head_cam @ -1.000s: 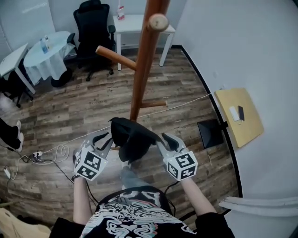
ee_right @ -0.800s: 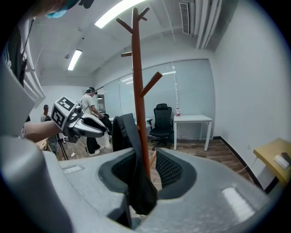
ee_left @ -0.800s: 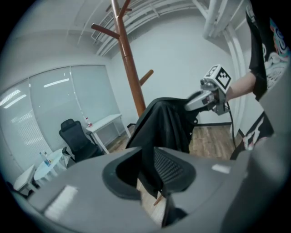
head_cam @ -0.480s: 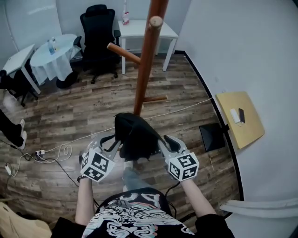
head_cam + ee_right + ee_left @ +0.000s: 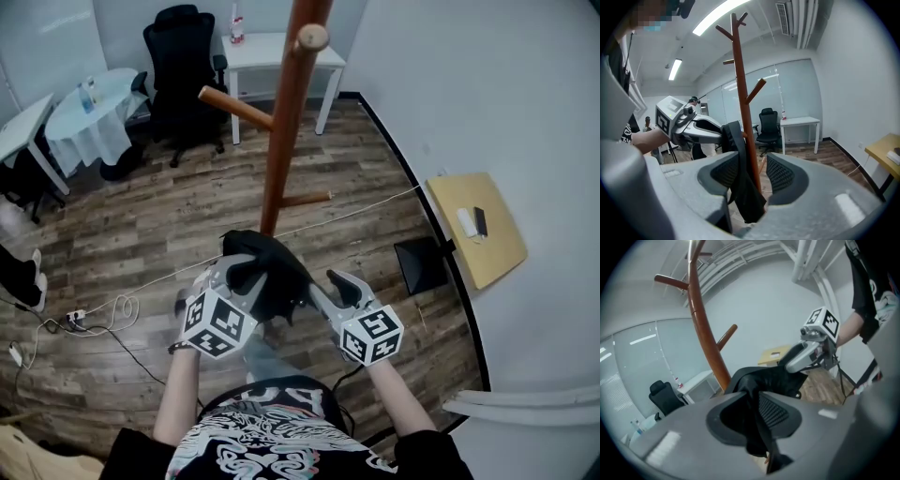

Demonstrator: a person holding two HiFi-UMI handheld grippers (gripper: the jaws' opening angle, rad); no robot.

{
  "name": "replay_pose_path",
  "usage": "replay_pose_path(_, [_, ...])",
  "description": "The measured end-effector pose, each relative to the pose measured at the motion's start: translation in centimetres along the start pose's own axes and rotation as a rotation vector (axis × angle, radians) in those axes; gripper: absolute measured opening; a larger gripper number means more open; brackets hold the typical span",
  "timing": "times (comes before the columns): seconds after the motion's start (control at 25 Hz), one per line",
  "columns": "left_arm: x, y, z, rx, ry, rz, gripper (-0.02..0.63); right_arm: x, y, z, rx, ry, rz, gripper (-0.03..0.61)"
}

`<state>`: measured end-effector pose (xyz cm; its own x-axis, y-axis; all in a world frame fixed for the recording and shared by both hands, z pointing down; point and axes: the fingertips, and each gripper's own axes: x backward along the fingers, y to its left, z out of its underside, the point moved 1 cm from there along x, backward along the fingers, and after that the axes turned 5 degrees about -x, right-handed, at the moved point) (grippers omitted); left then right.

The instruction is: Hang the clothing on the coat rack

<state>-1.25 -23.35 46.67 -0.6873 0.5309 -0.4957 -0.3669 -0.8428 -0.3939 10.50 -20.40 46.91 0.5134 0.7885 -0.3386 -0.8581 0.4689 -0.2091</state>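
Black fabric sits between both pairs of tongs. The left gripper [image 5: 757, 416] is clamped on a fold of the clothing [image 5: 270, 274], with the cloth pinched between its ribbed pads, so this hand carries the weight. The right gripper [image 5: 751, 176] has just been opening its jaws. They now stand apart, and a strip of the same garment hangs loose between them without being pressed. I read that as this hand letting go so the left can lift alone.

From the head view the garment is bunched in front of the person's waist, with the left gripper at seven o'clock of it and the right at four o'clock. The coat rack [image 5: 281, 141] rises at twelve o'clock, just beyond the bundle, and the cloth is on none of its arms yet. A long peg [image 5: 234, 108] juts toward ten o'clock, a knobbed peg [image 5: 311, 38] points out near the top, and a short low peg [image 5: 306, 199] pokes toward three o'clock.

The garment probably has to go up and forward over a peg. Held by one pinch, the bundle may slide off instead of catching.

Farther out, an office chair [image 5: 183, 66] stands at eleven o'clock. A yellow side table [image 5: 478, 230] is against the wall at three o'clock, and cables [image 5: 94, 314] trail over the wooden floor at nine o'clock.
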Motion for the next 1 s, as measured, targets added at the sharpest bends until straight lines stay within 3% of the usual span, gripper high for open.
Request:
replay_pose_path(0.2, [-0.1,-0.3,0.0,0.040,-0.013,0.003,0.072,0.1,0.7,-0.3,0.017,-0.006,-0.047,0.225])
replay_pose_path(0.48, [2.3,-1.1,0.0,0.047,-0.031,-0.037,0.072,1.7,2.8,-0.9,0.048,-0.051,-0.027,0.227])
replay_pose_path(0.68, [5.4,-2.7,-0.4,0.100,-0.063,-0.083,0.067,5.1,4.7,-0.9,0.064,-0.100,-0.024,0.218])
replay_pose_path(0.72, [6.1,-3.1,-0.3,0.106,-0.063,-0.091,0.033,5.9,5.0,-1.0,0.072,-0.117,-0.012,0.202])
replay_pose_path(0.76, [6.8,-3.6,-0.3,0.108,-0.064,-0.104,-0.001,6.6,5.2,-1.2,0.084,-0.132,0.005,0.146])
replay_pose_path(0.88, [8.6,-4.3,-0.7,0.127,-0.086,-0.152,-0.011,8.5,5.3,-1.6,0.133,-0.159,0.070,0.022])
replay_pose_path(1.0, [10.4,-4.2,-1.9,0.172,-0.144,-0.196,-0.011,9.9,5.2,-1.7,0.154,-0.169,0.121,0.002])
